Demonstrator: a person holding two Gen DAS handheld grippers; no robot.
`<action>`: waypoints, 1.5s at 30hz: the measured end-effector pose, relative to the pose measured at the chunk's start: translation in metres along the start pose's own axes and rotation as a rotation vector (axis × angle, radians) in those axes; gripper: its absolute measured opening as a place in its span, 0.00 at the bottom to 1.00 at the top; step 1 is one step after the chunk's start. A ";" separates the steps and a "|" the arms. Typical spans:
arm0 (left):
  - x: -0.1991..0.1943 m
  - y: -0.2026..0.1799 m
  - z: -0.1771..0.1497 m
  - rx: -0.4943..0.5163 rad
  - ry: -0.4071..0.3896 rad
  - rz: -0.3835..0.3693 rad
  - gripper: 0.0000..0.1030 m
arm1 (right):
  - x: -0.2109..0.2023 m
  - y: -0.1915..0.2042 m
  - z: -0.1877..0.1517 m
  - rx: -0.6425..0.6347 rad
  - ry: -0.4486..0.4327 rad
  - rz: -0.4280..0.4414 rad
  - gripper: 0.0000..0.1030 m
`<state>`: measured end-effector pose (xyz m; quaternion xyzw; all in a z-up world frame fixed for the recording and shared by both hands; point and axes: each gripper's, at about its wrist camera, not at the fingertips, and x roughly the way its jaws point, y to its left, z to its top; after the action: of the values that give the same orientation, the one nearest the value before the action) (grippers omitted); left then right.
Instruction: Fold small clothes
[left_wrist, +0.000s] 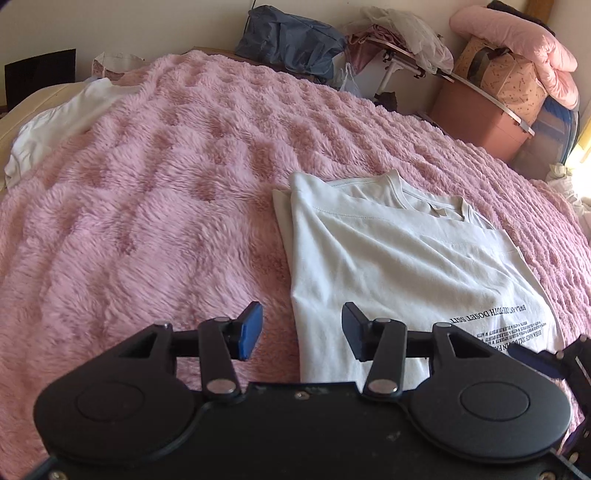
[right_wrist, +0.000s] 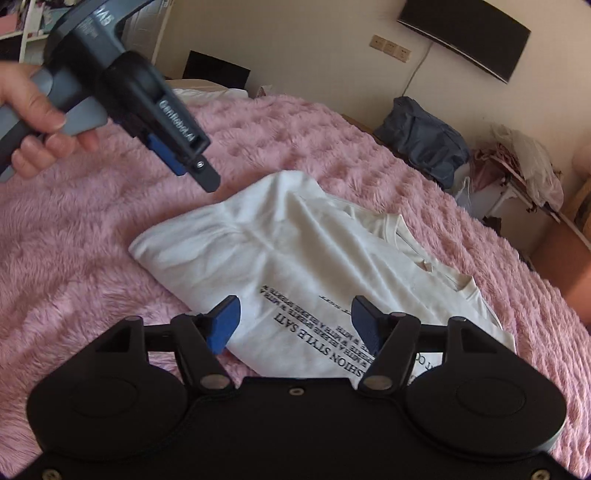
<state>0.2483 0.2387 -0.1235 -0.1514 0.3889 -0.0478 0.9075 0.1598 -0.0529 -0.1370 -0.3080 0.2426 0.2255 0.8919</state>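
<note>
Two tongs are in your hands, and both stand released with nothing between their blue pads. Your left tongs (left_wrist: 302, 330) hover over the near left edge of the white T-shirt (left_wrist: 388, 258), one pad above the pink fleece blanket (left_wrist: 147, 221), the other above the cloth, neither pressing on it. Your right tongs (right_wrist: 293, 325) hang just over the printed part of the T-shirt (right_wrist: 295, 251), pads apart and clear of the fabric.

The T-shirt lies folded on the blanket that covers the bed, collar toward the far side. Its black lettering shows upside down and is partly cut off by the tongs' body in both views, so you can read only scraps of it. In the right wrist view your left hand (right_wrist: 33, 110) grips the grey handle at the upper left, its wrist running out of frame.

A second white garment (left_wrist: 62, 122) lies at the far left edge of the bed; what kind it is cannot be told. Bags and boxes beyond the bed are heaped and indistinct.
</note>
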 end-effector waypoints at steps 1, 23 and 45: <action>0.001 0.006 0.001 -0.020 -0.004 -0.017 0.49 | 0.003 0.012 0.002 -0.046 -0.002 -0.001 0.64; 0.103 0.052 0.034 -0.287 0.022 -0.232 0.49 | 0.059 0.116 0.028 -0.374 -0.052 -0.068 0.63; 0.148 0.063 0.061 -0.420 -0.009 -0.400 0.14 | 0.058 0.127 0.038 -0.339 -0.102 -0.077 0.25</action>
<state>0.3930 0.2826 -0.2058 -0.4098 0.3486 -0.1438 0.8306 0.1462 0.0764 -0.1993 -0.4514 0.1436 0.2440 0.8462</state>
